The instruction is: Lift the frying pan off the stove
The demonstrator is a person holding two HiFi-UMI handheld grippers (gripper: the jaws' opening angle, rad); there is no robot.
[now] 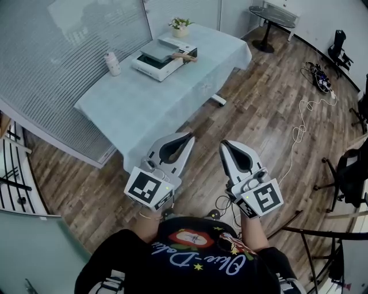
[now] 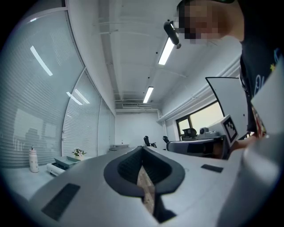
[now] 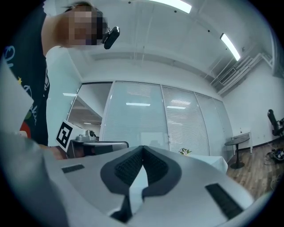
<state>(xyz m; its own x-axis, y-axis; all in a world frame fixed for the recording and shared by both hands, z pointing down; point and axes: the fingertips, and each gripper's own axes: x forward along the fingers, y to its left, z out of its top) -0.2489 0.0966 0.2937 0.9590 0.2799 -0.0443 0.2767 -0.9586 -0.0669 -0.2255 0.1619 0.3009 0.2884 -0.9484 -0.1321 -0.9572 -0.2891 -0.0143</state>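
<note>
The frying pan (image 1: 158, 50), grey and square with a wooden handle (image 1: 186, 57), rests on a white stove (image 1: 155, 66) on the table (image 1: 144, 103) draped in pale cloth, far ahead of me. Both grippers hover close to my body above the wooden floor, well short of the table. My left gripper (image 1: 189, 136) is shut with nothing in it, and my right gripper (image 1: 223, 143) is likewise shut and empty. In the left gripper view the left gripper (image 2: 142, 148) has its jaws closed, with the stove (image 2: 57, 167) small at the far left. In the right gripper view the right gripper (image 3: 142, 147) also has its jaws closed.
A white bottle (image 1: 112, 63) stands left of the stove and a small potted plant (image 1: 180, 25) behind it. A glass partition with blinds (image 1: 63, 51) runs along the left. A round side table (image 1: 275, 16), floor cables (image 1: 307, 109) and a dark chair (image 1: 352, 172) are to the right.
</note>
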